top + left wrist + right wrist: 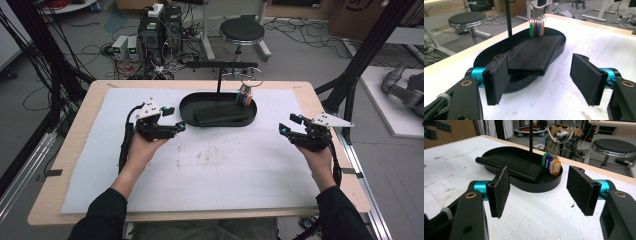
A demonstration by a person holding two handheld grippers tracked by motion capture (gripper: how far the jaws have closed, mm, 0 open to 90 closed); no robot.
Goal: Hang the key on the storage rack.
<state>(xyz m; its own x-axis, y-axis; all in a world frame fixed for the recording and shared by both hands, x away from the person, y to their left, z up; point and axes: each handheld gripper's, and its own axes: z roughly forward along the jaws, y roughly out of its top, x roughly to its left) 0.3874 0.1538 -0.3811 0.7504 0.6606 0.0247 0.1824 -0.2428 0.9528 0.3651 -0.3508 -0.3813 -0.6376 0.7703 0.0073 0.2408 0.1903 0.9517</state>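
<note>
White mat (210, 170), black tray (186, 111), key tags (244, 97)

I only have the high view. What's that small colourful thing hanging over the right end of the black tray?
Observer: A bunch of key tags on a metal ring, with green, blue and orange among them.
Operator: And the dark slab in the tray?
Observer: It's a folded black cloth. Its layers show at the near edge.
Operator: Is anything between the left gripper's jaws?
Observer: No. The left gripper is open with bare pads, and the tray lies beyond them.
</note>
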